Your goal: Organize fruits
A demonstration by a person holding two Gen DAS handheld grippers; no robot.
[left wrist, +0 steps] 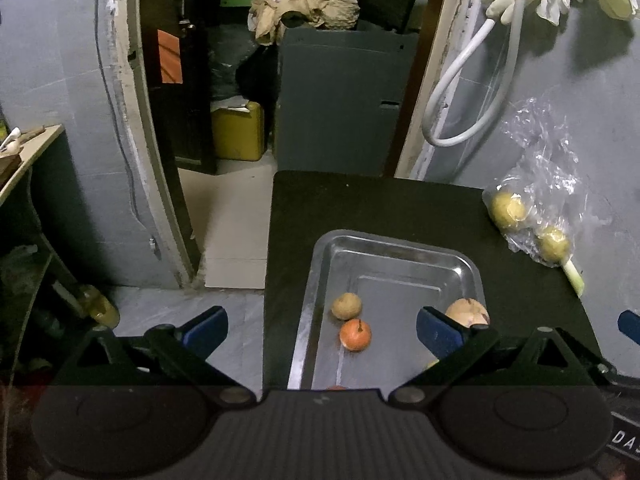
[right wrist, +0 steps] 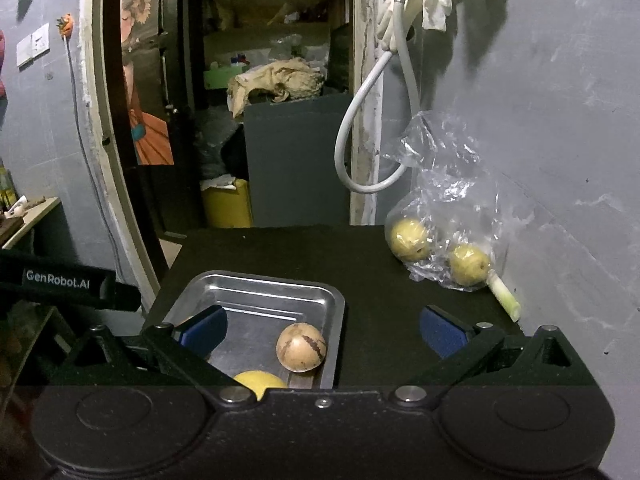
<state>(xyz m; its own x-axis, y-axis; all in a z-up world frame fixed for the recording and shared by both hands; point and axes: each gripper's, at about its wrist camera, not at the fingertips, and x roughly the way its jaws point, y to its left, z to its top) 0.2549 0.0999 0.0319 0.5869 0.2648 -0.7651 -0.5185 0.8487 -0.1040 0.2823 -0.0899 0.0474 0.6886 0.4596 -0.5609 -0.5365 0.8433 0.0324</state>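
A steel tray [left wrist: 394, 252] [right wrist: 256, 284] lies on a black table [left wrist: 360, 204] [right wrist: 304, 252]. In it rest a small brown fruit [left wrist: 346, 306], an orange fruit [left wrist: 355, 334], a tan cracked fruit [left wrist: 466, 312] [right wrist: 301, 346] and a yellow fruit [right wrist: 259, 382]. A clear plastic bag [left wrist: 536, 184] [right wrist: 444, 200] at the table's back right holds two yellow-green fruits [left wrist: 508, 210] [right wrist: 409, 239] [left wrist: 554, 244] [right wrist: 469, 265]. My left gripper [left wrist: 322, 330] hovers open above the tray's near end. My right gripper [right wrist: 324, 330] is open too, above the tray's right rim. Neither holds anything.
A pale green stalk [left wrist: 574, 276] [right wrist: 505, 296] lies beside the bag. A white hose [left wrist: 472, 80] [right wrist: 376, 120] and gloves hang on the grey wall at right. Beyond the table, a doorway shows a grey cabinet [left wrist: 340, 100] and a yellow container [left wrist: 238, 132]. The left gripper's body [right wrist: 60, 282] sits at the left.
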